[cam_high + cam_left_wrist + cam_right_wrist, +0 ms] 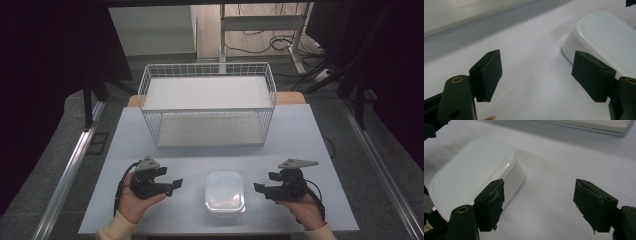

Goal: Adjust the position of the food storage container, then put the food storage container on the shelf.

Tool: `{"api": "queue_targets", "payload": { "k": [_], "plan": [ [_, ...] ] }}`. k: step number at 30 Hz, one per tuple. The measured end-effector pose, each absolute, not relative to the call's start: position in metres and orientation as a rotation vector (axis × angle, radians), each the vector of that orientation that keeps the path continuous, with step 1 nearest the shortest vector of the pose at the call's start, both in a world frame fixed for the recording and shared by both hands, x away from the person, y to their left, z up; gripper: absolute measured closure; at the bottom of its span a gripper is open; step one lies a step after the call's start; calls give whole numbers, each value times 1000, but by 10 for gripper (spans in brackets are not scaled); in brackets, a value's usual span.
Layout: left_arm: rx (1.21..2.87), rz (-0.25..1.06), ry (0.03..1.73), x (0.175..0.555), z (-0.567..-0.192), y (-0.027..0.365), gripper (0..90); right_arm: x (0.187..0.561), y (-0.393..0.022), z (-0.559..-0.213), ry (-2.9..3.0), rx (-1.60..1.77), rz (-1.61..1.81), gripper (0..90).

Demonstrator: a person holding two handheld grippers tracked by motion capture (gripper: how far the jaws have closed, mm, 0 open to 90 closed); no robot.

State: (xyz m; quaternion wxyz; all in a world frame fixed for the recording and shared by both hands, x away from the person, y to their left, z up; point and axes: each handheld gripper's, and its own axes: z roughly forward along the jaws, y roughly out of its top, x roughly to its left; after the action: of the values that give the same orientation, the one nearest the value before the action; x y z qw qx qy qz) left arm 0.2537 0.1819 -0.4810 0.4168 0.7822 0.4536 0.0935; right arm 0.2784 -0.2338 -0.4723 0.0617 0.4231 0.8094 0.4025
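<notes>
While the white box (225,193) sits shut on the table (300,130), near the front edge and right between the two hands, nobody is holding it; the left gripper (175,184) waits on one side and the right gripper (259,188) waits on the other, both close to the box but not touching it. The left jaws are spread wide with only bare table between them; in the left gripper view the box (604,37) lies just past one pad. The right jaws are spread wide too, with nothing between them; in the right gripper view the box (474,172) lies beside one pad. I think the job is to pick the box up and put it in the wire basket (207,105) at the back; to do that well, each gripper should come in low and level, so the pads meet the box's side walls and not its smooth lid; a squeeze too high may slip off the rounded edge; both sides should lift together so the box stays flat; it must rise above the basket's rim before it moves over.
</notes>
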Motion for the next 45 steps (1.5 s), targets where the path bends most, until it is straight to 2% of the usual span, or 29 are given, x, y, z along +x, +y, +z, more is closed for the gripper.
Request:
{"api": "queue_targets", "payload": {
  "k": [18, 21, 23, 28, 37, 45],
  "plan": [
    [1934, 121, 1170, 254, -481, 167, 234, 275, -228, -470, 2461, 1319, 1245, 266],
    [1902, 81, 1166, 253, -480, 164, 236, 274, -224, -470, 2472, 1318, 1258, 266],
    [1873, 2, 1176, 253, -480, 158, 255, 274, -222, -470, 2476, 1336, 1288, 265],
    [1859, -56, 1193, 255, -481, 151, 269, 275, -217, -472, 2492, 1375, 1324, 265],
    [1815, -246, 1228, 267, -497, 130, 273, 278, -199, -481, 2565, 1395, 1350, 280],
    [1788, -327, 1232, 271, -504, 122, 314, 281, -195, -489, 2554, 1493, 1398, 332]
  ]
}}
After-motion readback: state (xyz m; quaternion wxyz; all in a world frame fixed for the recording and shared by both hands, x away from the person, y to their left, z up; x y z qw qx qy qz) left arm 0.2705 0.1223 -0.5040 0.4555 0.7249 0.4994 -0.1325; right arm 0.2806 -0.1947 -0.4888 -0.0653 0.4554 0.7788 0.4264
